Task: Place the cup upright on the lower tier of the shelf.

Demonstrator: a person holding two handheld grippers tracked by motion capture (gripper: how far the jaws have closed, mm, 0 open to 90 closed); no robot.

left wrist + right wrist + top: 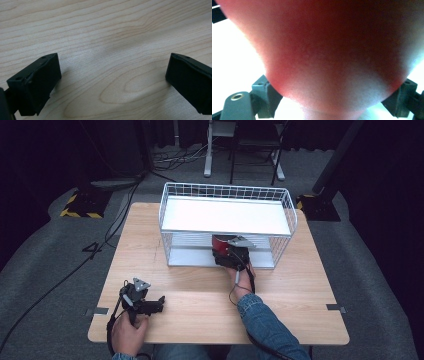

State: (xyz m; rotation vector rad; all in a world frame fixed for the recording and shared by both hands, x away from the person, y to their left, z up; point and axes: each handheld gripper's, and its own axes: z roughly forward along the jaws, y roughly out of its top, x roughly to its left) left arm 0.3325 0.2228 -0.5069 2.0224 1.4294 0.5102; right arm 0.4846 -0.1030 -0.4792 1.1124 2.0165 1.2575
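A red rounded object (332, 50) sits between the two black jaws of my right gripper (334, 98), which is shut on it. In the high view the red object (219, 243) is at the front opening of the lower level of a white wire rack (227, 190), with my right gripper (224, 251) reaching in from the near side. My left gripper (159, 303) rests low over the wooden table (200, 295) near its front left corner. In the left gripper view that gripper (112, 80) stands wide open above bare wood, nothing between its jaws.
The rack stands at the back middle of the table and has a white upper shelf (225, 215) and wire walls. Cables (70, 275) trail over the grey floor at the left. A chair and stand legs (245, 150) stand behind the table.
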